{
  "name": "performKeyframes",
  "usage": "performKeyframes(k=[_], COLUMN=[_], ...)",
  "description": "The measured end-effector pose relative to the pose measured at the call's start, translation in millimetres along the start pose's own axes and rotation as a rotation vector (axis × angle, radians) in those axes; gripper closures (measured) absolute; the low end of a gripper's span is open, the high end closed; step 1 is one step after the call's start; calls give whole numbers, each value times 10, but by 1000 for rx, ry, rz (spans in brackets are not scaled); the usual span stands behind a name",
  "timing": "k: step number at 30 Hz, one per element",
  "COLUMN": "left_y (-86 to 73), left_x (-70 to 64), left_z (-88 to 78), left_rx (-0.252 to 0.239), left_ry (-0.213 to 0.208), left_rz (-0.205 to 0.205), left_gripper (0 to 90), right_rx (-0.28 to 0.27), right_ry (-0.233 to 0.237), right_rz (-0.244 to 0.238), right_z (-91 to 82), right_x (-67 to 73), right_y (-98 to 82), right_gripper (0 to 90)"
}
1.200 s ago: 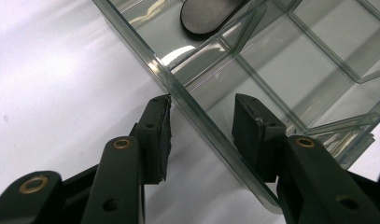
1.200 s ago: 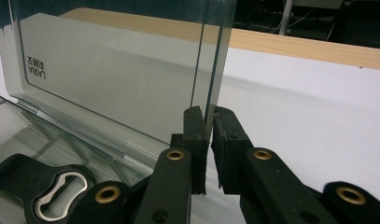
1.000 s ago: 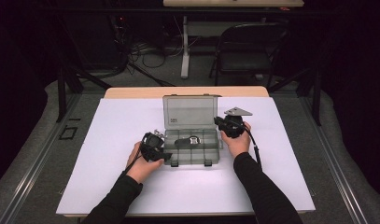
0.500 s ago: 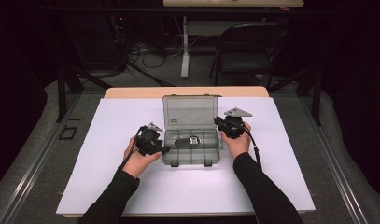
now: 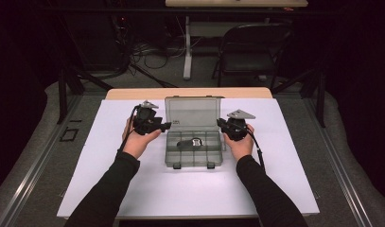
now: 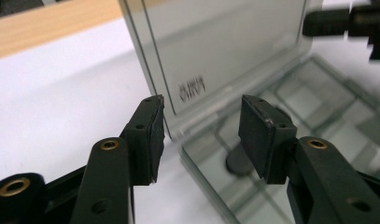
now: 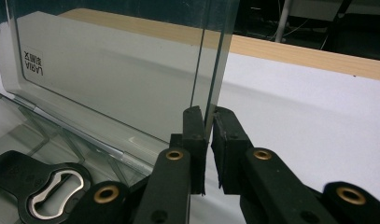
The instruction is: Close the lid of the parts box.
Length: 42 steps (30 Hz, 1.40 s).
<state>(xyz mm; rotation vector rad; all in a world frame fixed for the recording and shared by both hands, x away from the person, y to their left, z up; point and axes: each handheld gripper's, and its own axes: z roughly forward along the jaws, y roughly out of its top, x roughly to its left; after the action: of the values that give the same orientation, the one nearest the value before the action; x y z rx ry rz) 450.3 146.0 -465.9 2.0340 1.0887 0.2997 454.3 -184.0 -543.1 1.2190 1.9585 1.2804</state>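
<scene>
So: compartment box (image 5: 194,142) sits mid-surface (image 5: 294,189), lid (image 5: 192,112) upright. Right hand-held gripper (image 5: 222,124) clamps lid's side edge to prop it open. Left hand-held gripper (image 5: 167,126) beside opposite edge, jaws just opening, nothing between. Bottle opener (image 7: 47,189) lies inside.

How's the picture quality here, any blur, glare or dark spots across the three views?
High view: the white table is brightly lit and the room behind is almost black. Left gripper view: the left claw is sharp while the clear box goes soft farther off. Right gripper view: crisp, with faint reflections on the lid.
</scene>
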Motion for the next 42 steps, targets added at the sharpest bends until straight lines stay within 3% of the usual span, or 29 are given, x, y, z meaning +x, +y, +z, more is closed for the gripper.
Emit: performKeyframes(k=[8,18,25,34,42], left_y=[170,275,310,340,386], left_x=[131,142,142,110,114], left_z=[32,56,96,179,190], left_rx=[-40,-48,-60,-81,-115], left_ry=[37,86,89,89,135], left_rz=[-18,-17,-52,-73,-81], left_gripper=[504,511,517,640,722], right_rx=[-2,-1,-2,-9,-11], right_ry=[-6,-10,-6,-8,-9], right_rz=[-4,-11,-7,-13,-14], right_z=[-4,-1,1,2,4], right_x=[10,13,8,10,11], right_y=[-4,-4,-8,-14,-16], right_gripper=[841,840,840,840,839])
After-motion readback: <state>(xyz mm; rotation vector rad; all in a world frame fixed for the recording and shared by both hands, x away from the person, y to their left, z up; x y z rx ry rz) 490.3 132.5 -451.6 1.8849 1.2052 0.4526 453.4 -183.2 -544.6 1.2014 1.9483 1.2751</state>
